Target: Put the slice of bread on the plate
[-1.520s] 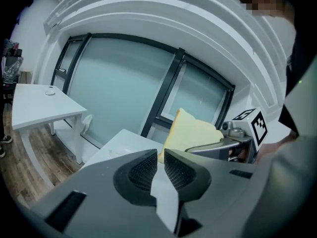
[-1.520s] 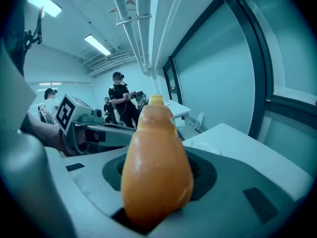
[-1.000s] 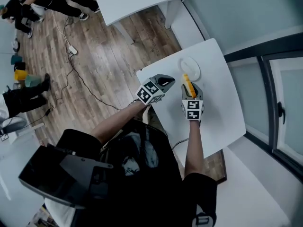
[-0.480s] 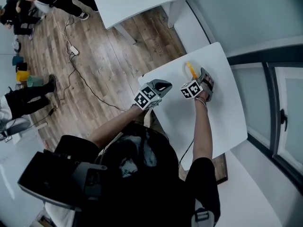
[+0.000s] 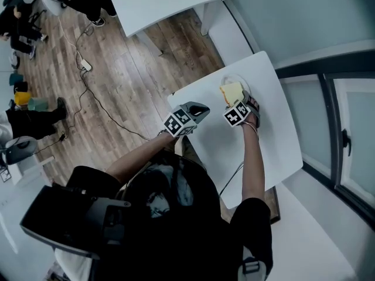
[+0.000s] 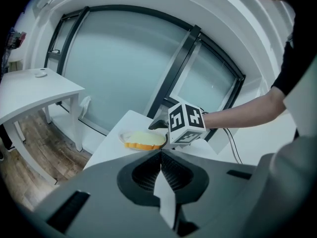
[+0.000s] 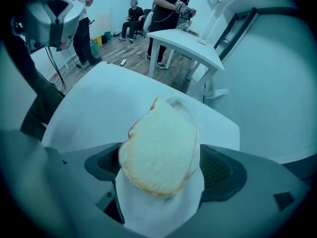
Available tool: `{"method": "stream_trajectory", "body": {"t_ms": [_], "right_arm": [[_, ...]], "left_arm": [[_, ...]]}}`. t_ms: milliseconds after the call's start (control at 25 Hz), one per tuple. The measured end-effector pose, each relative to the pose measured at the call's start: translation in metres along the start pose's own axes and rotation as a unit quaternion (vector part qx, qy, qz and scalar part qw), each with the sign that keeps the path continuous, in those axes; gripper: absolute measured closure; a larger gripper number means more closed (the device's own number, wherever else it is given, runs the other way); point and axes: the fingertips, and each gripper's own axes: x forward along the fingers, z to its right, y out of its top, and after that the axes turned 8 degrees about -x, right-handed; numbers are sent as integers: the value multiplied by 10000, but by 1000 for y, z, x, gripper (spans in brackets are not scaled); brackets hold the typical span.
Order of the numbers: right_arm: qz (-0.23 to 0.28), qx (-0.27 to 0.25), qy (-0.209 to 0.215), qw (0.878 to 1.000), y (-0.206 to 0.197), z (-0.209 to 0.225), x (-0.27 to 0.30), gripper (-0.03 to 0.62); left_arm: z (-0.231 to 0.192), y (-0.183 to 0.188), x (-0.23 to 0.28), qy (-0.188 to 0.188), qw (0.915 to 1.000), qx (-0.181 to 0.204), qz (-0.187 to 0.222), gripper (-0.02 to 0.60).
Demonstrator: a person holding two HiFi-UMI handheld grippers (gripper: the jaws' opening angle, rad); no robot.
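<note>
Right gripper view: right gripper [image 7: 161, 175] jaws opening, spread wide either side of the pale, brown-crusted slice of bread [image 7: 158, 150].
Bread: lying flat on the small round white plate [image 7: 179, 103].
Head view: plate sits near the white worktop's [image 5: 263, 139] far corner.
Left gripper view: left gripper [image 6: 161, 155] jaws pressed together, empty, apart from the plate.

The pale, square slice of bread [image 5: 231, 92] is laid on the small round white plate [image 5: 237, 77], which is set near the far corner of the white square table [image 5: 269, 145]. The slice is flanked by the opening jaws of the right gripper [image 5: 235, 102]. The left gripper [image 5: 202, 107] is held to the left, over the table's edge.
</note>
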Motion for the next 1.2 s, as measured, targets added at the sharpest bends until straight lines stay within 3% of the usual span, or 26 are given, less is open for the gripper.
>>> {"method": "stream_trajectory", "body": {"t_ms": [360, 520, 600, 720, 800, 1000, 1200], "right_arm": [[-119, 945, -518, 9941, -44, -20, -1, 134], [158, 1866, -774, 9793, -62, -36, -17, 134], [615, 2563, -1020, 9592, -60, -41, -45, 150], [1414, 3520, -1453, 9138, -53, -44, -102, 438], [1674, 3987, -1682, 8858, -53, -47, -131, 555], [2251, 4792, -1802, 8290, -48, -63, -183, 583], [2705, 4974, -1811, 8042, -42, -79, -213, 583]], "left_arm": [[9, -7, -6, -129, 9999, -27, -72, 575], [11, -2, -11, -132, 9999, -44, 56, 575], [15, 3, -16, -143, 9998, -26, 131, 575], [24, 10, -24, -191, 9995, 76, 250, 575], [30, 15, -28, -211, 9989, 258, 320, 575], [43, 23, -34, -189, 9977, 429, 498, 575], [70, 34, -44, -181, 9940, 816, 699, 575]]}}
